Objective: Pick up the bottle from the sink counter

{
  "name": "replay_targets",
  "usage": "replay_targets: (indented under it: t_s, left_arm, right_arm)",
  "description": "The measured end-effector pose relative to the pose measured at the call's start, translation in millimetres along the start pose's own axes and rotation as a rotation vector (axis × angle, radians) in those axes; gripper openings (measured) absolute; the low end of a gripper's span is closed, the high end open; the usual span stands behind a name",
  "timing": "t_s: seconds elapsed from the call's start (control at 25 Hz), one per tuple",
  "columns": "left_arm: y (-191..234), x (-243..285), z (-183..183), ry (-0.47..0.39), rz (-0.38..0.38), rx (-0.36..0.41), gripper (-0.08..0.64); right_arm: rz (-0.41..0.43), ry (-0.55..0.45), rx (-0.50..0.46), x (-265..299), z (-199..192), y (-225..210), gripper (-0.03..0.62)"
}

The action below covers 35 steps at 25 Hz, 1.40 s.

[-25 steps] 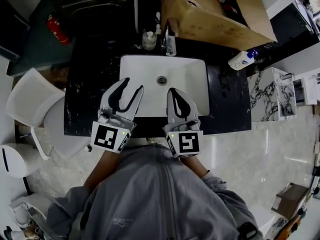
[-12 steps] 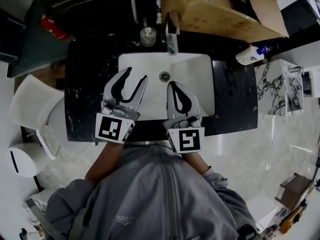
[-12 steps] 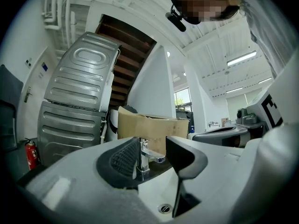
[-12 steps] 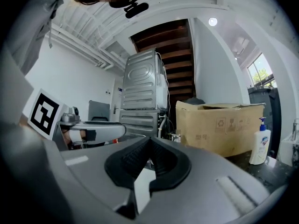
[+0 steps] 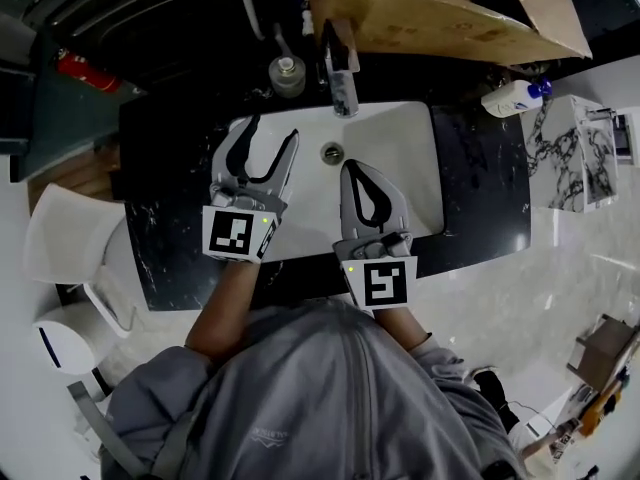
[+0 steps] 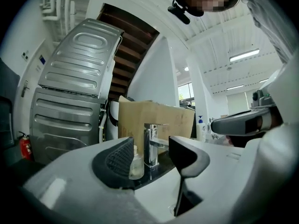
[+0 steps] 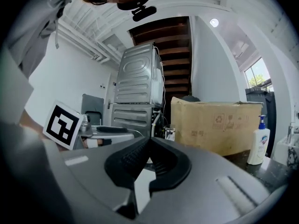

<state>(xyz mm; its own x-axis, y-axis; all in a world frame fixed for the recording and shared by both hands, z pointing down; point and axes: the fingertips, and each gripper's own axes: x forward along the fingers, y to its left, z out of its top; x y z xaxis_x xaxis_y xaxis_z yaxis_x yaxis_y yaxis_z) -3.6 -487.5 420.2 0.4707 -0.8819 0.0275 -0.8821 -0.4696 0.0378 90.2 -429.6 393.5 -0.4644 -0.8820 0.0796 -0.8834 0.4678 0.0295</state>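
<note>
A small clear bottle [image 5: 287, 74] with a round cap stands on the black counter [image 5: 170, 158] behind the sink, just left of the chrome faucet [image 5: 341, 80]. In the left gripper view the small clear bottle [image 6: 136, 164] shows between my jaws, well ahead of them. My left gripper [image 5: 272, 131] hovers over the basin's left rim, its jaws opening with nothing between them. My right gripper [image 5: 353, 167] is shut and empty over the white basin [image 5: 400, 158]. A white pump bottle [image 5: 514, 97] lies at the counter's far right; the same pump bottle [image 7: 259, 143] shows in the right gripper view.
A big cardboard box [image 5: 440, 13] sits behind the faucet and overhangs the counter's back edge. A ribbed metal appliance [image 6: 74, 101] stands behind on the left, with a red extinguisher [image 5: 85, 68] near it. White chairs [image 5: 70, 238] stand left of the counter.
My left gripper has moved forward toward the back of the sink and its jaws have spread wider. The right gripper has stayed shut and shifted only a little.
</note>
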Motion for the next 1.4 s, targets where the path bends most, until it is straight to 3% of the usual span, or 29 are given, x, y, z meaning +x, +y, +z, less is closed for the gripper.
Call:
replay_targets:
  t_s: [0.28,0.88,1.4]
  left_arm:
    - [22,31,-31,0.017,0.008,0.005,0.250]
    - [49,96,-84,0.157,0.006,0.022,0.391]
    - [53,137,-105,0.253,-0.034,0.057,0.399]
  right_arm:
    - [0.004,0.037,0.006,18,-19,-4,0.000]
    - [0.033,0.095,0.037,41,-49,-9,0.000]
    - [0.029,0.129,0.050,41,-63,-15,0.000]
